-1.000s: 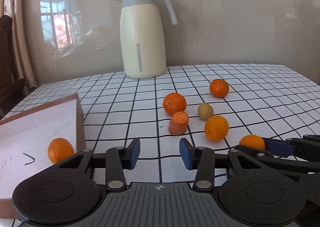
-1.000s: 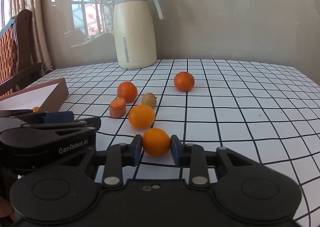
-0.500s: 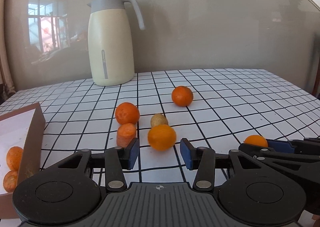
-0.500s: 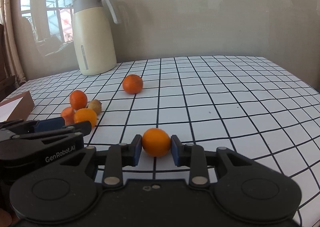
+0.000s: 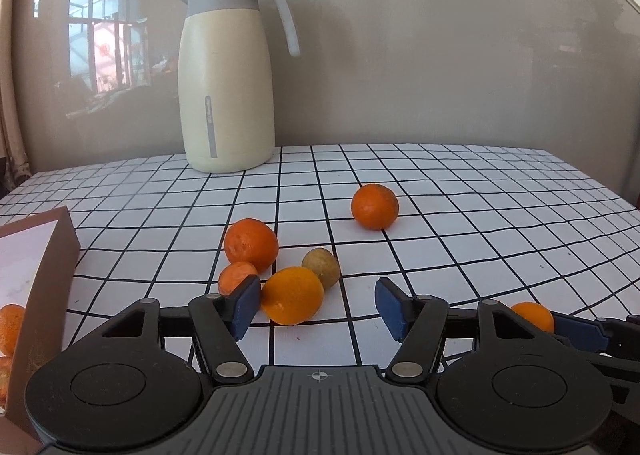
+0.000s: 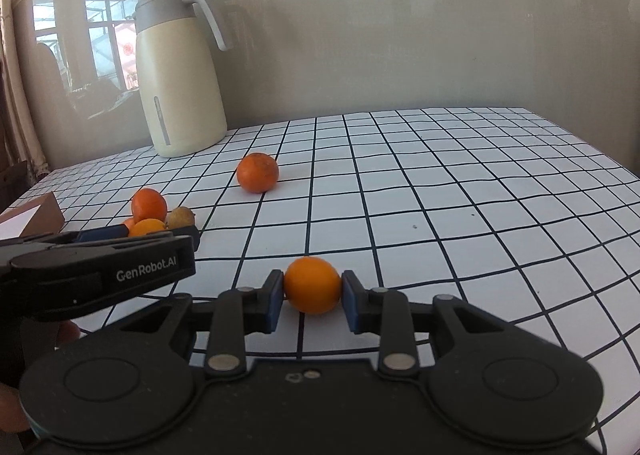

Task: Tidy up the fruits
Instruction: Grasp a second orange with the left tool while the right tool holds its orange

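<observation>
left tool (image 5: 312, 305) opened wider, closed in on yellow-orange fruit (image 5: 292, 295), box (image 5: 36, 283) slid leftward in view

Right tool (image 6: 312, 299) pinches an orange (image 6: 312, 285) above the grid tablecloth (image 6: 460, 215)

Both wrist cams low, near table (image 5: 480, 215), facing jug (image 5: 226, 75); overlap probably fruit cluster.

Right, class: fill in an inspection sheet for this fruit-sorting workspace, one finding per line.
Surface: white black-gridded tablecloth, flat.
Job's things: loose round orange fruits; small brown kiwi-like fruit; brown cardboard box with oranges inside.
Clutter: cream thermos jug with grey lid.
Grippers: left gripper jaws open near an orange; right gripper clamping a smooth orange.
Cables: nothing seen.
Surroundings: beige wall, window reflection.
</observation>
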The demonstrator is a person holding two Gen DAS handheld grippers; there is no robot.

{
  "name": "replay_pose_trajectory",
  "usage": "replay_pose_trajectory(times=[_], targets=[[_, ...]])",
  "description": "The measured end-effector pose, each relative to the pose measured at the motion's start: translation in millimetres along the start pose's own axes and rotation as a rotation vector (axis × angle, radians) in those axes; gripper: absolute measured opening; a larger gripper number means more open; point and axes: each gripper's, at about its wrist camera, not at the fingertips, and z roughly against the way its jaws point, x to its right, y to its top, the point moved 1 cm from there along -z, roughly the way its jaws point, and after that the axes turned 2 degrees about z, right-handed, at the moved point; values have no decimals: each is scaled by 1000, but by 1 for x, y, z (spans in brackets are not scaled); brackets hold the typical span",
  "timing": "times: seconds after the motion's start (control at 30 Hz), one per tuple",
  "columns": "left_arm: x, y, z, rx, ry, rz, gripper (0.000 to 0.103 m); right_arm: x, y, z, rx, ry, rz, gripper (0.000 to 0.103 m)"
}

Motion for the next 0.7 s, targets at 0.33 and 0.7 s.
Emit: replay_pose_trajectory(times=[0.33, 0.7], targets=[[-7, 5, -4, -8, 48, 5, 36, -1, 1, -2, 1, 4, 2, 23], [-13, 3, -17, -88, 8, 56, 42, -1, 2, -3, -3, 21, -8, 22]])
